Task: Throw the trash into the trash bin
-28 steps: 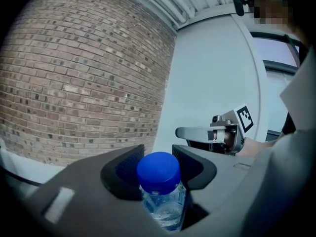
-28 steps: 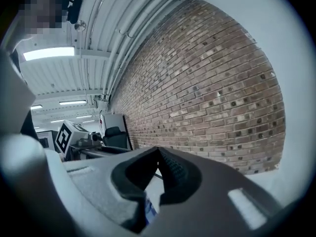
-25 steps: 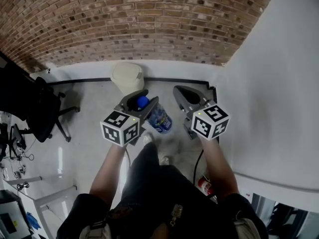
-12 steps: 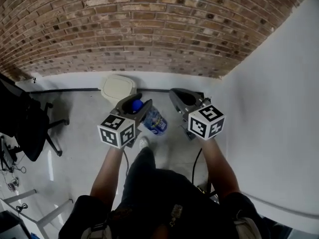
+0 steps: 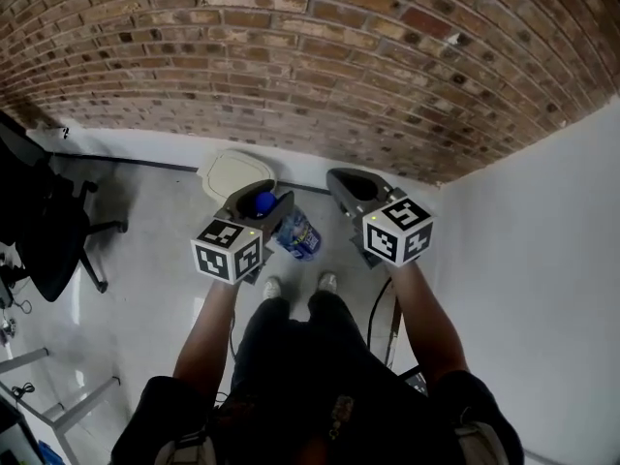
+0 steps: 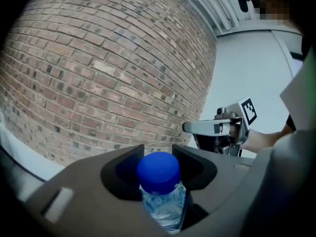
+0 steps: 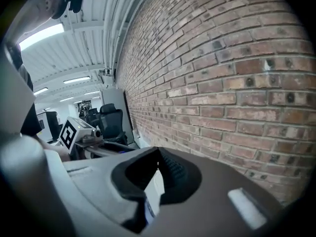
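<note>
A clear plastic bottle [image 5: 298,235] with a blue cap [image 6: 158,171] hangs neck-up from my left gripper [image 5: 263,194], which is shut on its neck just under the cap. The trash bin [image 5: 232,172], with a cream lid, stands on the floor at the foot of the brick wall, just beyond and left of that gripper. My right gripper [image 5: 351,184] is level with the left one, a short way to its right. Its jaws meet at the tips [image 7: 158,154]. A pale sliver shows in the gap behind them, and I cannot tell whether it is a thing.
A brick wall [image 5: 310,56] closes the space ahead, and a white wall [image 5: 542,260] runs along the right. A black office chair [image 5: 48,231] stands at the left. The person's feet [image 5: 298,284] are on the pale floor below the grippers.
Both grippers have moved forward toward the brick wall and the bin, which now lies close under the left gripper. The bottle stays in the same grip.
</note>
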